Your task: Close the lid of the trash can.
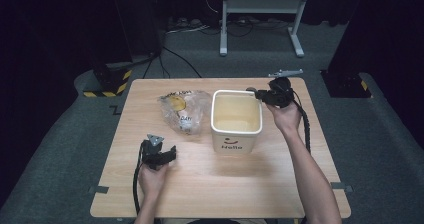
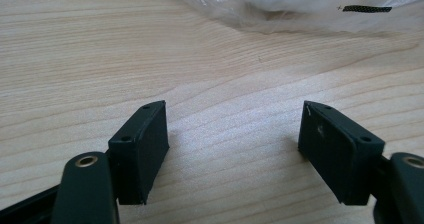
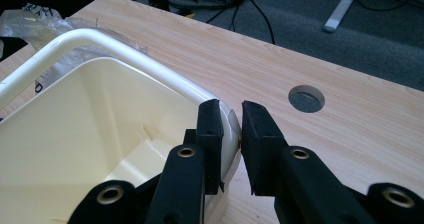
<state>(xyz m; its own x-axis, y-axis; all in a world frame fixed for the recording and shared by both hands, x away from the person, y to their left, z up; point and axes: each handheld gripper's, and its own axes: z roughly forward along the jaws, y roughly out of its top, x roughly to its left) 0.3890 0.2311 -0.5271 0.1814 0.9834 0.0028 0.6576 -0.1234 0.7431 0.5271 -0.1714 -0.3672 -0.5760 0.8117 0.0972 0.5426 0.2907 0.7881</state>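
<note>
A cream square bin (image 1: pixel 232 143) with a smiley and "Hello" on its front stands upright at the middle of the wooden table (image 1: pixel 225 184). My right gripper (image 1: pixel 255 93) is shut on the bin's far right corner. In the right gripper view one jaw sits inside the rim (image 3: pixel 100 39) and the other outside, so the right gripper (image 3: pixel 231 119) pinches the wall. A crumpled clear plastic bag (image 1: pixel 182 111) lies to the left of the bin. My left gripper (image 1: pixel 172 153) rests low over the table in front of the bag. The left gripper (image 2: pixel 232 139) is open with bare wood between its jaws, and the bag (image 2: pixel 300 9) lies just beyond.
A round cable hole (image 3: pixel 306 98) is cut in the tabletop just beyond the bin's gripped corner. Grey carpet, cables and a white metal stand (image 1: pixel 260 6) lie past the table's far edge. Bare wood stretches along the table's near side.
</note>
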